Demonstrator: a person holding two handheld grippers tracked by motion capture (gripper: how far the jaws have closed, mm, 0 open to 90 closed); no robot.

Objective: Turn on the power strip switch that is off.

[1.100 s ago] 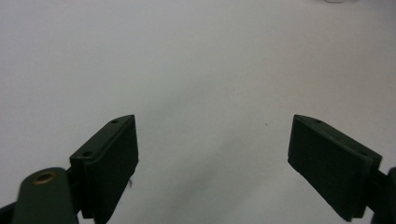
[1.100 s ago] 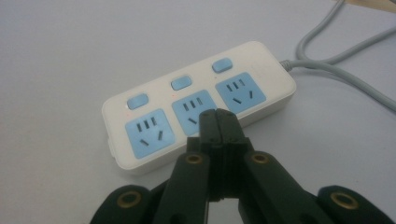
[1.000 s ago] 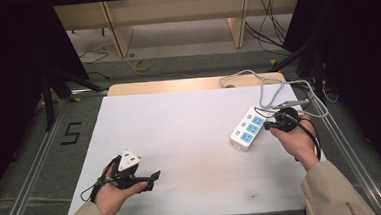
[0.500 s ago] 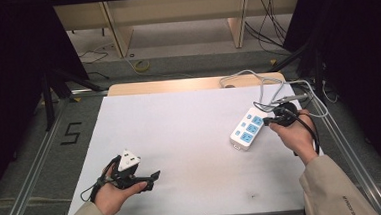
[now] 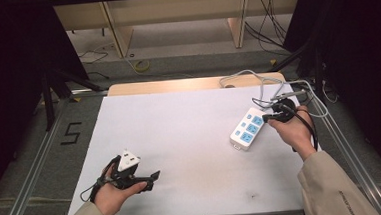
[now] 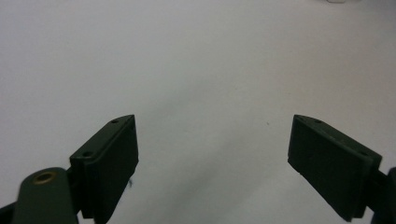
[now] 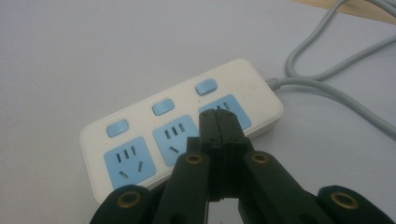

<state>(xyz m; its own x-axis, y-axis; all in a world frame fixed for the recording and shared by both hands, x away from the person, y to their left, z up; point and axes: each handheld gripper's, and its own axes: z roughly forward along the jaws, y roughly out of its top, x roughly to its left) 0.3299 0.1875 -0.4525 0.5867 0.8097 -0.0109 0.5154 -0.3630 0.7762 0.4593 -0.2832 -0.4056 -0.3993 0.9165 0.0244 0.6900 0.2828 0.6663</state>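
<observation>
Right gripper [image 7: 218, 116] fingers pressed together, empty, now nearer the strip [image 5: 248, 129] by the table's right edge; switch press likely. Left gripper [image 6: 212, 154] fingers apart, idle.

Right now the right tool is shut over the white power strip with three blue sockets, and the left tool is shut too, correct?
Not quite. The left tool is open: the left gripper view shows its jaws wide apart over the bare white table. The rest holds: the right tool is shut over the power strip with three blue sockets.
</observation>
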